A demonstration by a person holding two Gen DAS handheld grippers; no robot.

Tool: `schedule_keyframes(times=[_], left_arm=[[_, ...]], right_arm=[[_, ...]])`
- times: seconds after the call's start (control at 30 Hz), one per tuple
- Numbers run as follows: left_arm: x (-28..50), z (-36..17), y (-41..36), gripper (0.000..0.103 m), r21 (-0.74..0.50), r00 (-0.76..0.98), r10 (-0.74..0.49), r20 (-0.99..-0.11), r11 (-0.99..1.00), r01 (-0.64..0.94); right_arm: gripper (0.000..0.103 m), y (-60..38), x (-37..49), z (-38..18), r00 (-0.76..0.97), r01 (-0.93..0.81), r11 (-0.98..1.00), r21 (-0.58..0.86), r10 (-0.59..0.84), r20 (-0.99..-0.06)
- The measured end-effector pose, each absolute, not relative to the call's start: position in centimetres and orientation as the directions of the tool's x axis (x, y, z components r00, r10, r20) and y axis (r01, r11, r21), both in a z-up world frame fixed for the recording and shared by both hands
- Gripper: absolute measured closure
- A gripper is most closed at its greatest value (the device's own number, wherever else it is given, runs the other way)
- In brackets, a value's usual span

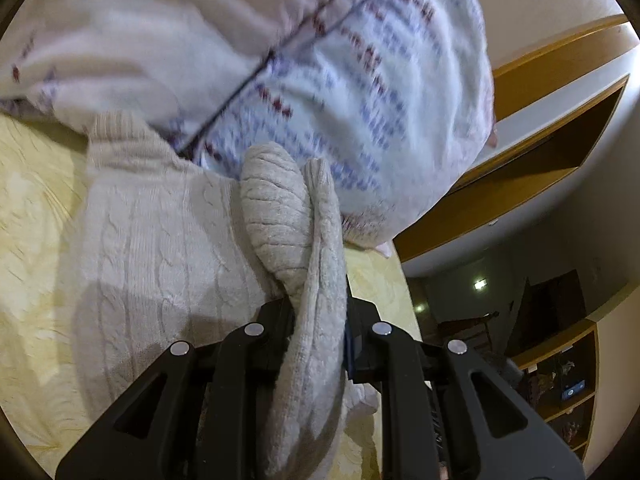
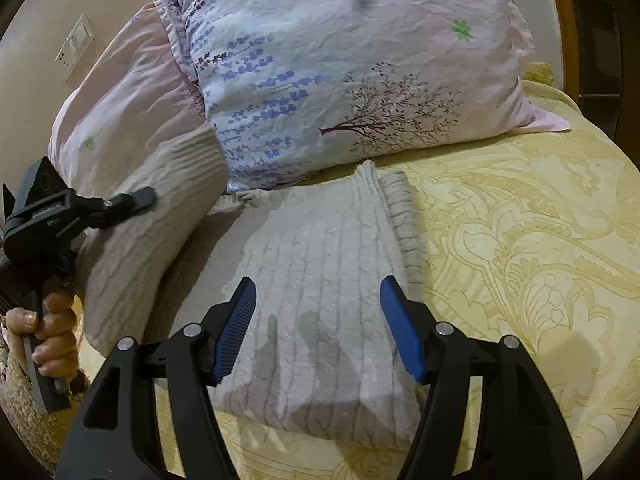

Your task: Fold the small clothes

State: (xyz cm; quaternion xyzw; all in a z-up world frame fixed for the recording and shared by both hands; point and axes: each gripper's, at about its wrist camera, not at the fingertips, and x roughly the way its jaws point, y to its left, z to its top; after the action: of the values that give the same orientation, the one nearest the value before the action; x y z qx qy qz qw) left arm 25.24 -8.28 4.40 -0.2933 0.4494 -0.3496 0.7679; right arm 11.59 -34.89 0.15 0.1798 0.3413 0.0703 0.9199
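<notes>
Left wrist view: left tongs clamped on the cream cable-knit sweater, lifting its sleeve off the bed to fold inward. Right wrist view: right tongs open, hovering over the sweater's folded body, probably to steady it.

Floral pillows — yellow patterned bedspread

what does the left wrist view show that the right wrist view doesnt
Only the left wrist view: the left gripper shut on a fold of the cream knit sweater, and wooden shelves beyond the bed.
Only the right wrist view: the open right gripper above the sweater, a hand on the other gripper's handle, and wall switches.
Both: the sweater, floral pillow, yellow bedspread.
</notes>
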Motion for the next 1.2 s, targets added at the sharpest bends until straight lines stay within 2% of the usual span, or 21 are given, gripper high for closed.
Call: schedule_keyframes(times=[0.17,0.27,0.37,0.4,0.43,0.53,0.67,0.8,1.0,1.2], left_arm=[[25.2,2.2,-10.8,0.085,-0.754,0.32,-0.788,-0.526,0.606,0.254],[25.2,2.4,-11.9,0.08,-0.748,0.32,-0.788,-0.526,0.608,0.266],[25.1,2.7,-12.5,0.057,-0.787,0.279,-0.832,-0.48,0.549,0.284],[25.0,3.1,-12.6,0.046,-0.8,0.264,-0.851,-0.453,0.519,0.302],[24.9,3.7,-12.7,0.041,-0.807,0.26,-0.863,-0.433,0.5,0.314],[23.9,5.3,-11.5,0.034,-0.829,0.252,-0.898,-0.361,0.433,0.353],[23.2,6.4,-8.2,0.033,-0.836,0.306,-0.893,-0.33,0.427,0.344],[22.6,6.5,-6.2,0.033,-0.759,0.383,-0.817,-0.431,0.557,0.337],[21.8,5.0,-4.5,0.033,-0.601,0.466,-0.674,-0.573,0.733,0.32],[21.5,3.3,-3.5,0.03,-0.516,0.477,-0.593,-0.649,0.804,0.297]], right_arm=[[0.039,-35.2,11.4,0.1,0.76,-0.002,0.927,0.375,0.245,-0.602],[0.039,-35.9,11.1,0.4,0.771,0.025,0.925,0.379,0.223,-0.596],[0.039,-37.0,10.9,0.9,0.785,0.047,0.915,0.401,0.215,-0.582],[0.039,-37.4,10.8,1.2,0.791,0.047,0.909,0.415,0.22,-0.571],[0.039,-37.6,10.7,1.5,0.794,0.043,0.903,0.428,0.23,-0.563],[0.039,-38.2,10.9,2.2,0.791,0.0,0.862,0.507,0.31,-0.528],[0.039,-38.1,12.5,2.0,0.721,-0.079,0.742,0.666,0.504,-0.476],[0.039,-36.8,14.7,0.9,0.637,-0.062,0.678,0.733,0.592,-0.494],[0.039,-35.1,16.7,-0.6,0.58,-0.011,0.682,0.731,0.6,-0.551],[0.039,-33.0,18.8,-0.9,0.563,-0.019,0.704,0.71,0.594,-0.575]])
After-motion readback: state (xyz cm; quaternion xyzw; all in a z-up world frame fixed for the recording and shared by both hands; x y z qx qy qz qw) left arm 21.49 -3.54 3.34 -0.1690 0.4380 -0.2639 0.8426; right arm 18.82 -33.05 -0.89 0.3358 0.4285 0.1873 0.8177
